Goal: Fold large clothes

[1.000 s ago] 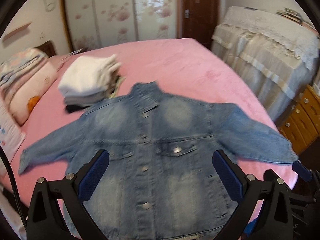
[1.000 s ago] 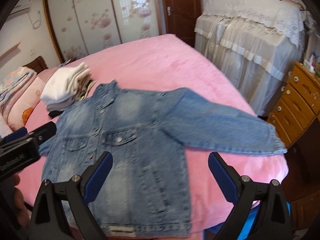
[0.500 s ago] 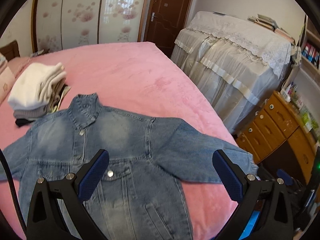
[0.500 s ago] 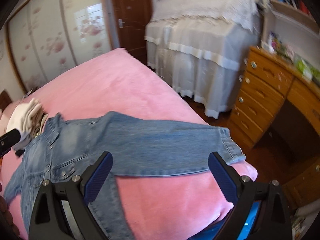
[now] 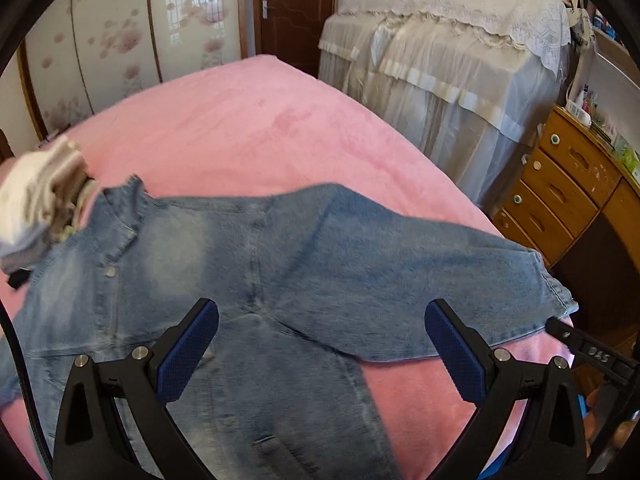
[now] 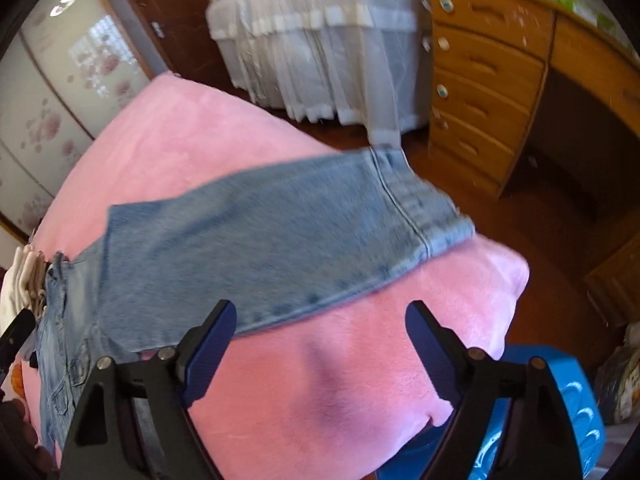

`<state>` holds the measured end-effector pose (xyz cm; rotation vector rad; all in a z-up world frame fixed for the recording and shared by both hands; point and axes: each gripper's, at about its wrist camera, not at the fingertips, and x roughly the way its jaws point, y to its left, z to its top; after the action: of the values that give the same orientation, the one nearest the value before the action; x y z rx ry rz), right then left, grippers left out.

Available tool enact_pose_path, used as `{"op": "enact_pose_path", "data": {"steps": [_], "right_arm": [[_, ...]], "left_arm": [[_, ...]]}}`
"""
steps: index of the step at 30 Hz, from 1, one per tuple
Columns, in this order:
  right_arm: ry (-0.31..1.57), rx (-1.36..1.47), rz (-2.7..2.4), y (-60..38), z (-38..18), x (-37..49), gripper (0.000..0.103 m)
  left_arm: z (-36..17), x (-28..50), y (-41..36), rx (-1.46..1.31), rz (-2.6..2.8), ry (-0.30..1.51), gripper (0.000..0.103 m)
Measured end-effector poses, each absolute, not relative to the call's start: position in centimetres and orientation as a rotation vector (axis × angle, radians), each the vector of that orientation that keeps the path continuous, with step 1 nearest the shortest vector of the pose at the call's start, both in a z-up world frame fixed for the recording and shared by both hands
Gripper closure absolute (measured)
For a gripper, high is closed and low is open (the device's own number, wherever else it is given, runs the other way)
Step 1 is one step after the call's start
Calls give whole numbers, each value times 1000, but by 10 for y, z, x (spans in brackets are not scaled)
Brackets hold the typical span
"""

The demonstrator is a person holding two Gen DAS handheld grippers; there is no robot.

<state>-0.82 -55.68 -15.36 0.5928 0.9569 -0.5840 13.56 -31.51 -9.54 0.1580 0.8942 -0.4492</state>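
Pink plush bed cover (image 5: pixel 248 128): faded blue denim jacket (image 5: pixel 224 280) lies flat, buttoned front up, one sleeve (image 6: pixel 256 240) stretched twd bed corner, cuff at the edge. Risk: a shallow bite may catch only the sleeve's top layer, or drag the cuff off the edge. Left gripper (image 5: pixel 320 348) jaws wide, empty, above jacket. Right gripper (image 6: pixel 320 344) jaws have just been narrowing, nothing betw. them, over bare cover beside sleeve.
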Motion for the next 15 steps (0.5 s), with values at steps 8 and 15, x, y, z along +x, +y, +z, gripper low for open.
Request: {"op": "enact_pose_path", "data": {"steps": [8, 15], "right_arm": [[923, 735, -576, -580, -190, -8, 25], [870, 721, -653, -594, -192, 8, 51]], "left_arm": [[-127, 146, -327, 106, -507, 972, 1], [-137, 155, -326, 89, -501, 1043, 1]]}}
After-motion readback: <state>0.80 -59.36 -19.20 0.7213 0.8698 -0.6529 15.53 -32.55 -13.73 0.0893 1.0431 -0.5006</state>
